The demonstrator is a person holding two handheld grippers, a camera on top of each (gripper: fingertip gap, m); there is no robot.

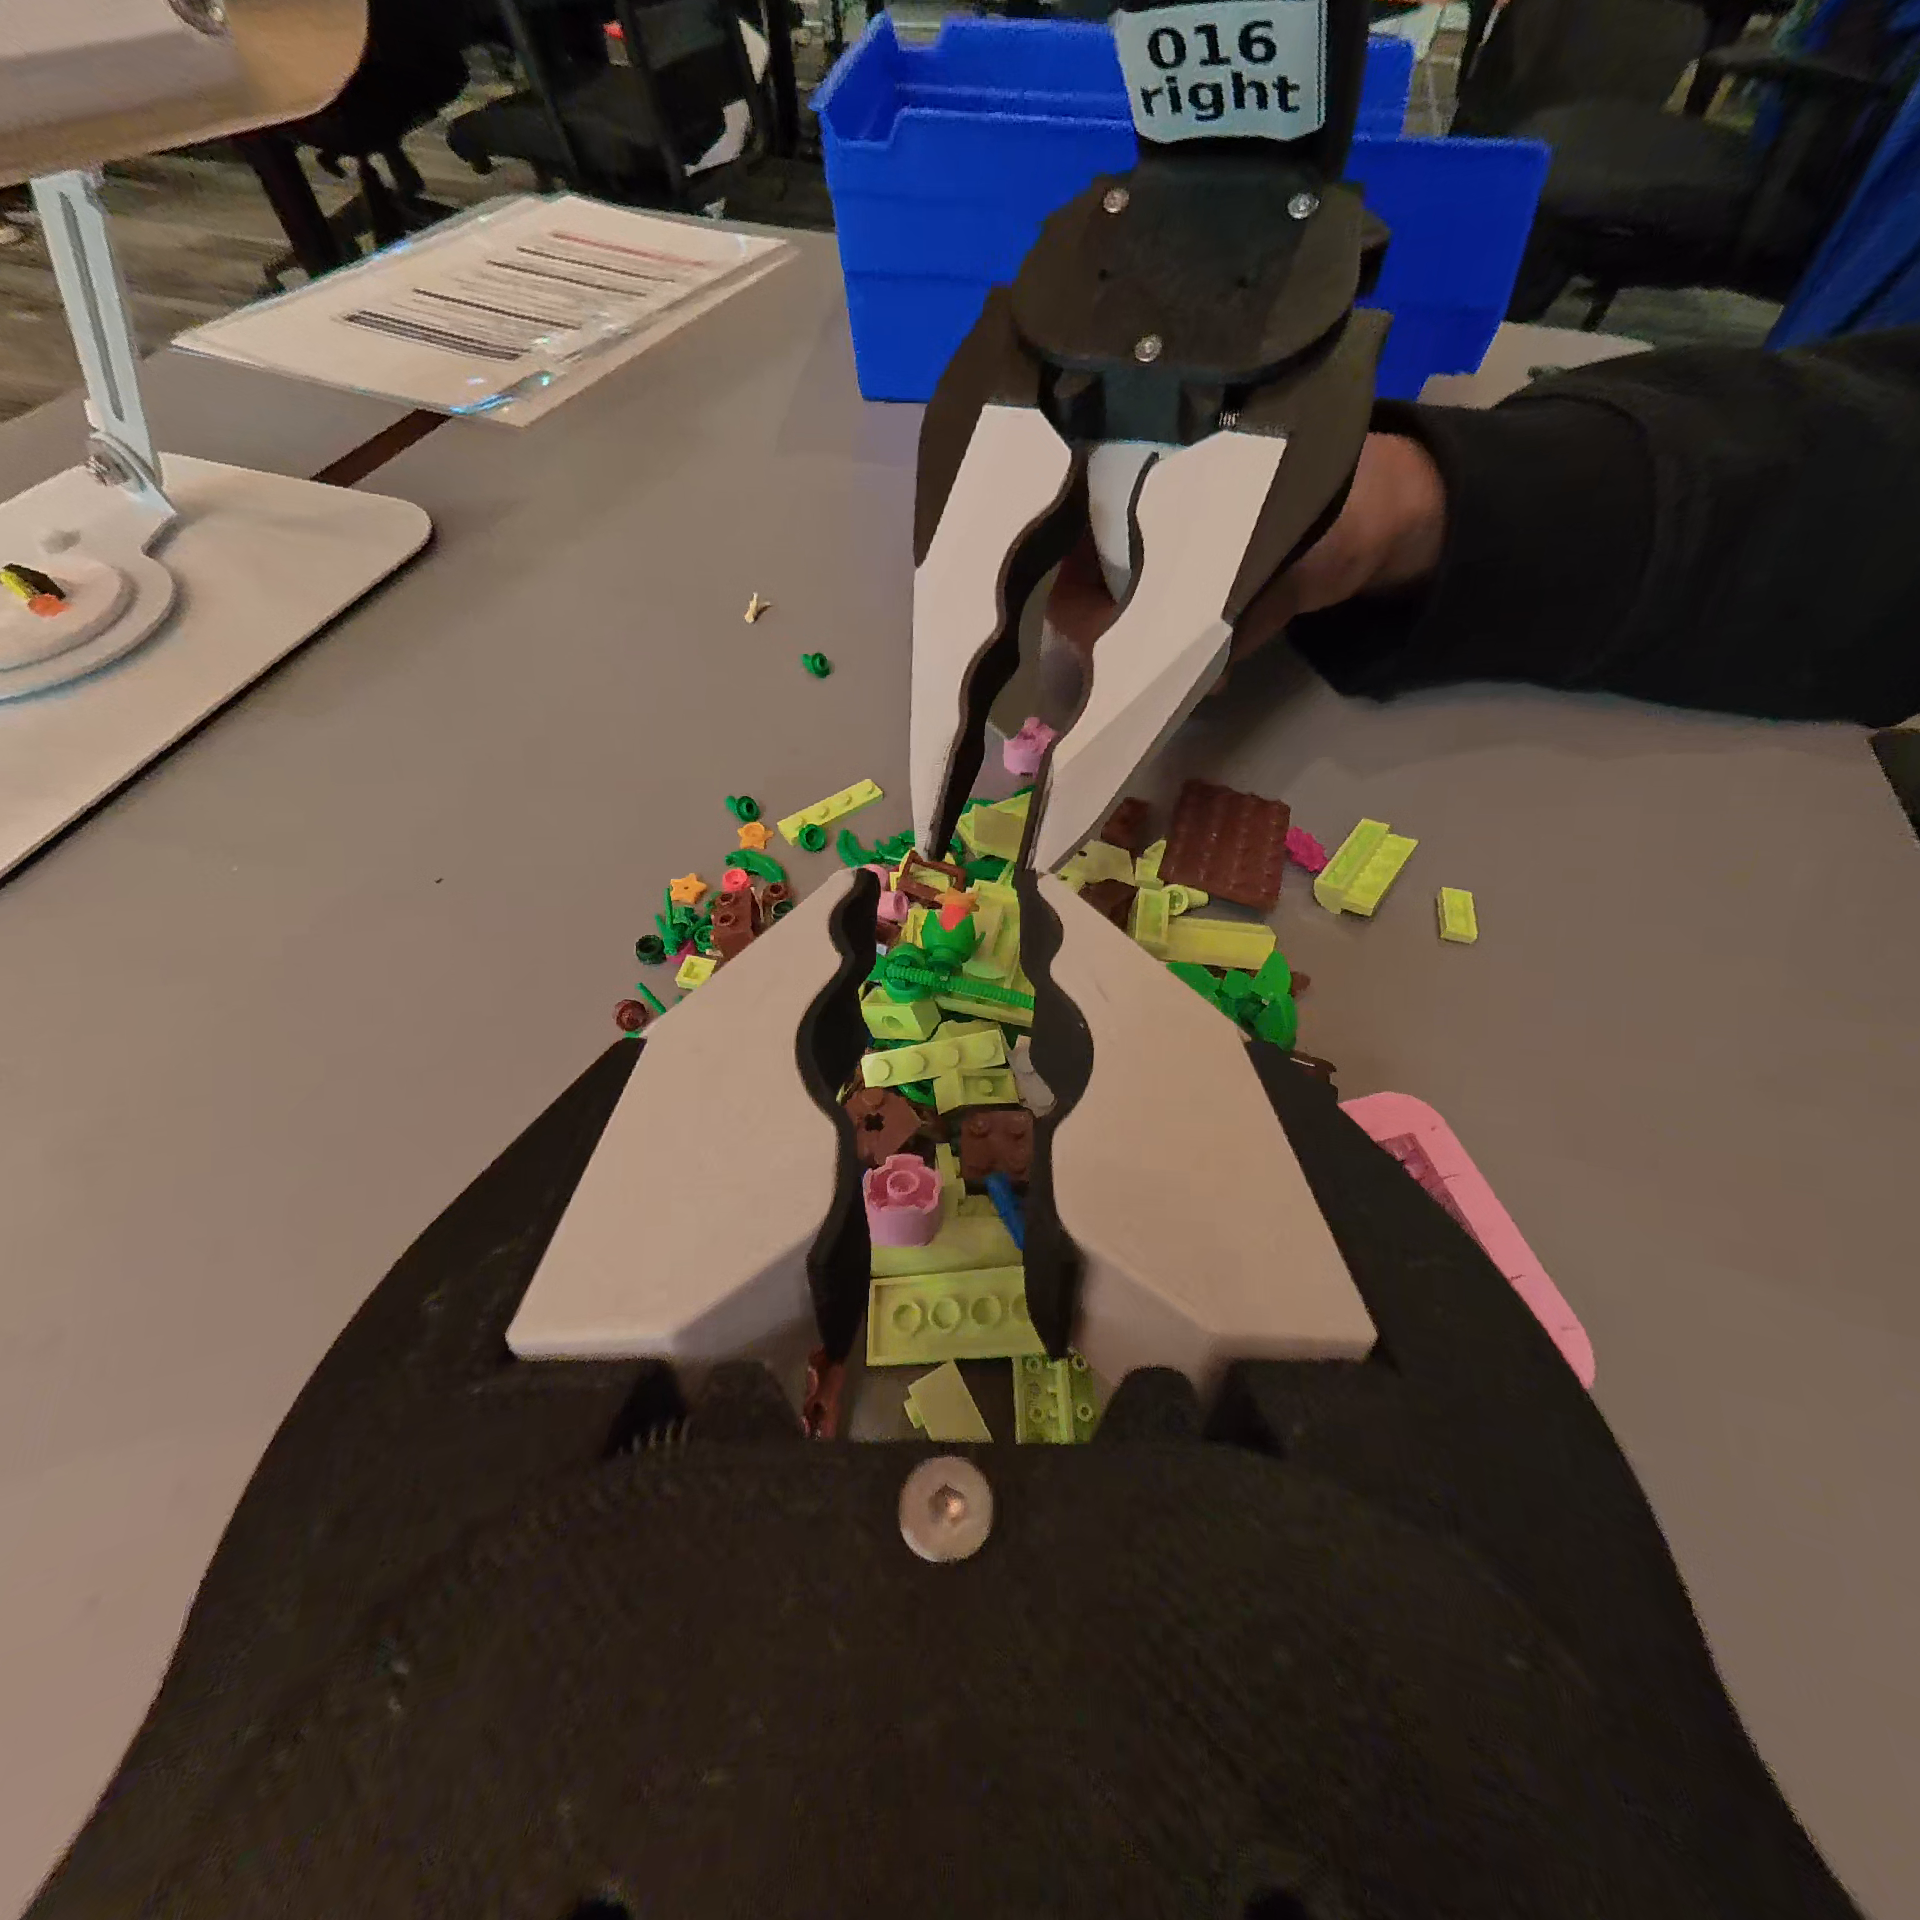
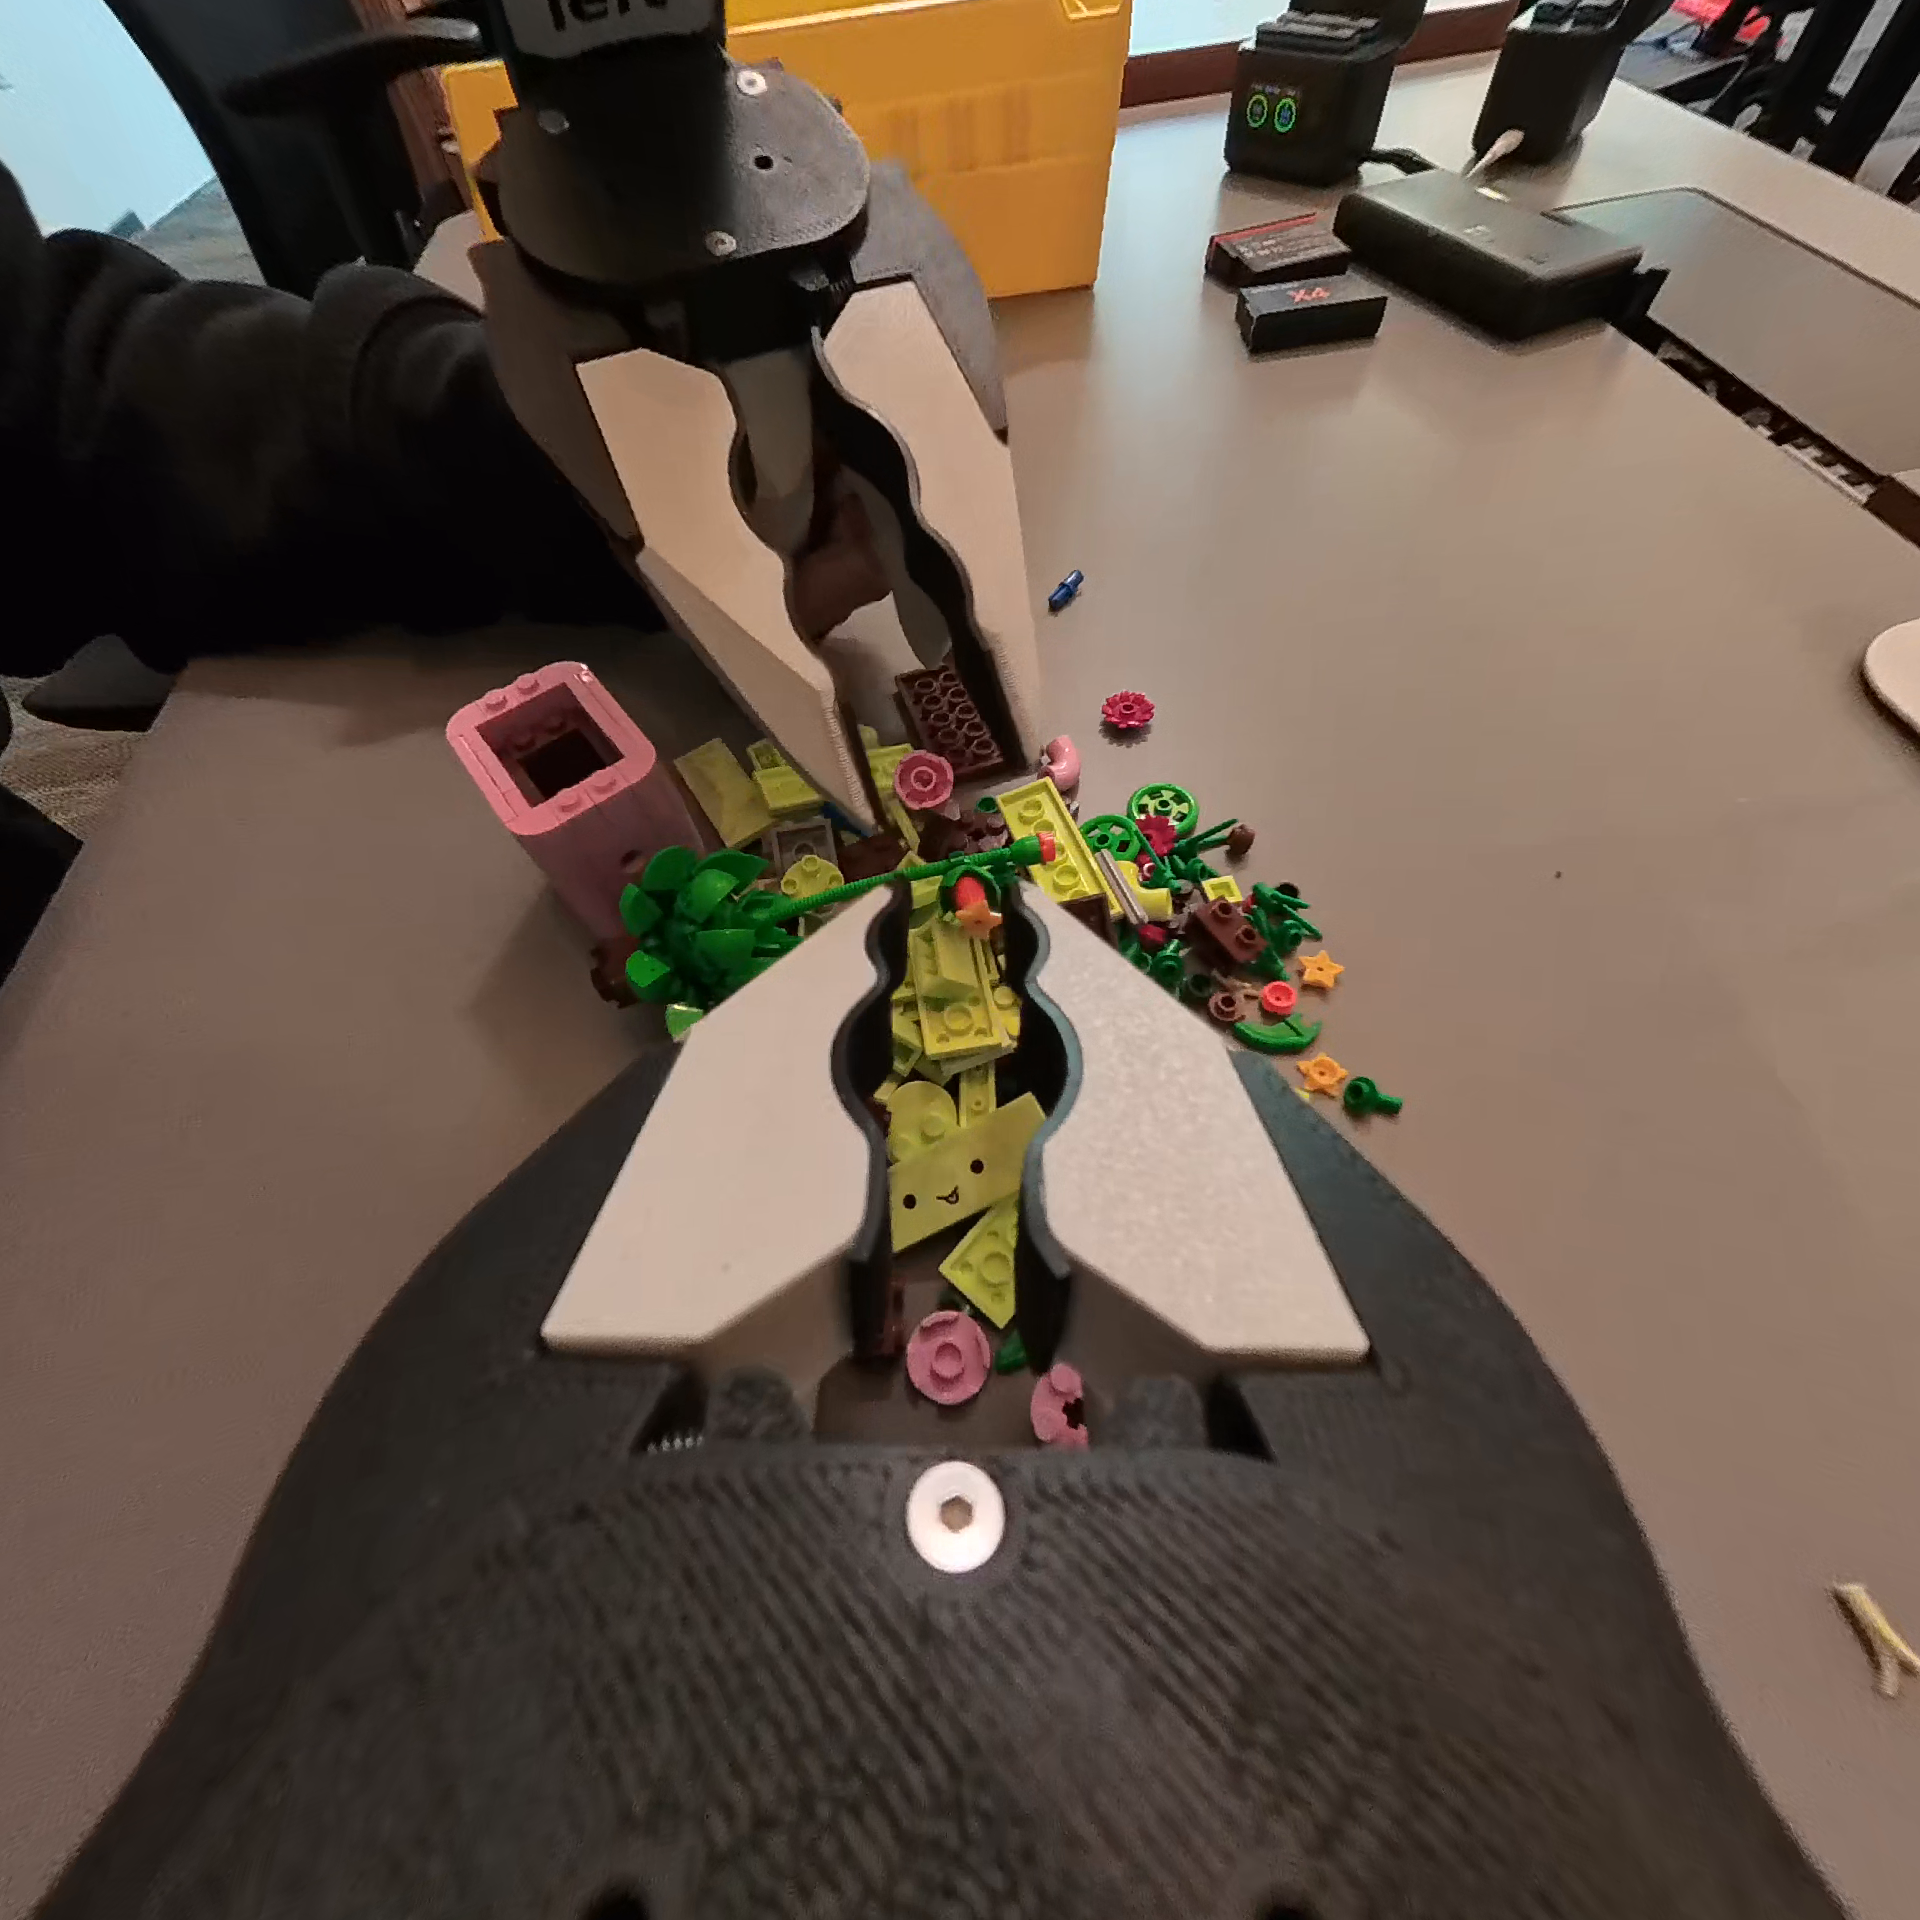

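A pile of small building bricks, lime, brown, green and pink, lies on the grey table. My left gripper is open low over the pile, and a pink round brick and a green ridged stem show between its fingers. My right gripper faces it, open, its tips either side of a small red and orange flower bud on that stem. A lime tile with a face lies between its fingers. The two grippers' tips almost meet over the pile. A pink hollow tower lies beside the pile.
A brown plate and a leafy green plant edge the pile. A blue bin, a laminated sheet and a white stand base are behind it. A yellow bin and black devices stand opposite. Black sleeves hold the grippers. Less than 4 cm separates the two grippers' tips.
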